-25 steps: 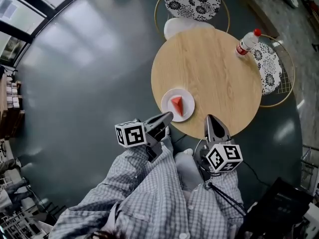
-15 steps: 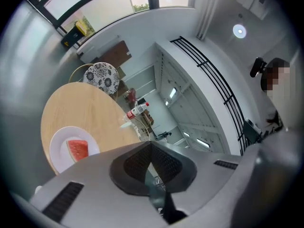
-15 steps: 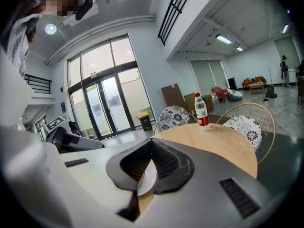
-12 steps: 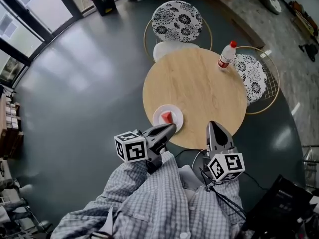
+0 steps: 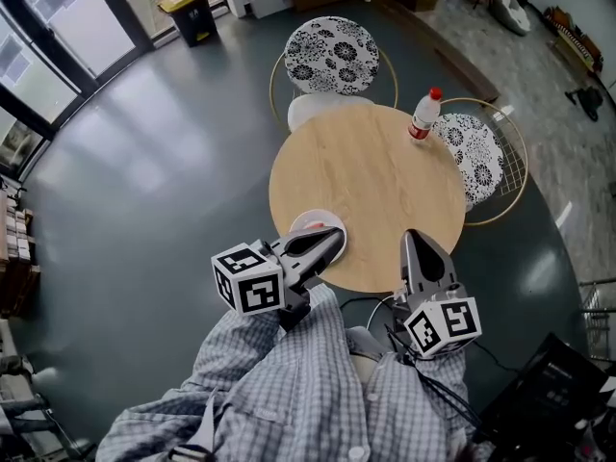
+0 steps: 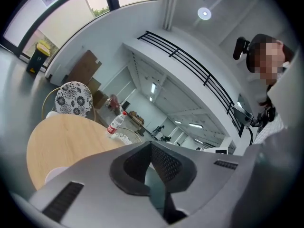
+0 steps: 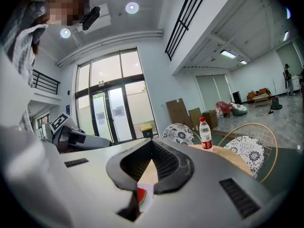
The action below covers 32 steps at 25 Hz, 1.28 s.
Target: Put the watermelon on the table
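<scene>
Bin (image 5: 183, 3) with yellow lid at upper left of the head view, standing on the grey floor (image 5: 144, 191); left hand-held gripper (image 5: 337, 236) at lower centre-left, above a checked shirt (image 5: 289, 393); its jaws are pressed fully together with nothing between them, confirmed in the left gripper view; its tip overlaps the near edge of the surface (image 5: 375, 191), a round wooden top at frame centre, and covers part of a white plate (image 5: 306, 221) there; watermelon (image 7: 141, 197), a red slice with green rind, lies on that plate, seen in the right gripper view through the gap below the closed jaw tips; in the head view it is largely hidden by the left tool's tip; right hand-held gripper (image 5: 412, 237) at lower centre-right, jaws likewise closed and empty, tip at the near edge of the surface; bottle (image 5: 422, 114), clear with red cap, upright at the far right edge; one floral-cushioned chair (image 5: 332, 54) above the surface, a second chair (image 5: 478, 157) at its right.
</scene>
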Each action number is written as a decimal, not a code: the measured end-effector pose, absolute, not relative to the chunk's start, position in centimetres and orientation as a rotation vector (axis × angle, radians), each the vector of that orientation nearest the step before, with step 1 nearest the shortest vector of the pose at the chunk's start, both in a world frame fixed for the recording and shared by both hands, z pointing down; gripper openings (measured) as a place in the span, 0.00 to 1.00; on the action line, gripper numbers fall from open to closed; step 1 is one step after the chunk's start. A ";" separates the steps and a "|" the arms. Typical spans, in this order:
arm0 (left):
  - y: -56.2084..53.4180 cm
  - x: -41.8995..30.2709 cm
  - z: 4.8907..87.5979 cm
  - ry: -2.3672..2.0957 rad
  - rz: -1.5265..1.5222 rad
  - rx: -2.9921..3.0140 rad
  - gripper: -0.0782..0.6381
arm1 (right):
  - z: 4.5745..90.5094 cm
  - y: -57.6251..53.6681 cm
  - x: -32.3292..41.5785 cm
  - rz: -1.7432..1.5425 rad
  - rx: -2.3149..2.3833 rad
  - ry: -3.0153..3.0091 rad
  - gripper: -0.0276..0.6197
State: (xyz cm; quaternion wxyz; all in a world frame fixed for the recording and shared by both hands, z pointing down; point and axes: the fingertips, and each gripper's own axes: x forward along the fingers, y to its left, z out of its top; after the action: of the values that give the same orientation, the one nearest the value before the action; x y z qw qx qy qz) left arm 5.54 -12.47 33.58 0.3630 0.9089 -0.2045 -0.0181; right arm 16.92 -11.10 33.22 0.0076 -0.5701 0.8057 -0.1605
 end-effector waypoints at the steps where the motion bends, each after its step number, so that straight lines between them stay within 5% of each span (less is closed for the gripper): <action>1: -12.4 5.8 33.2 -0.516 -0.045 2.356 0.12 | 33.0 -11.1 16.9 -0.489 -1.775 2.520 0.05; 32: -11.2 8.4 33.8 -0.376 0.003 2.352 0.12 | 34.7 -10.4 15.8 -0.546 -1.741 2.564 0.05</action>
State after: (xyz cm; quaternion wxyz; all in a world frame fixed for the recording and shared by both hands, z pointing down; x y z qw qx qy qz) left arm 8.38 -11.19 33.83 0.3709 0.9170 -0.1468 0.0012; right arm 15.78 -10.41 34.69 -0.0029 -0.5531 0.8148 -0.1736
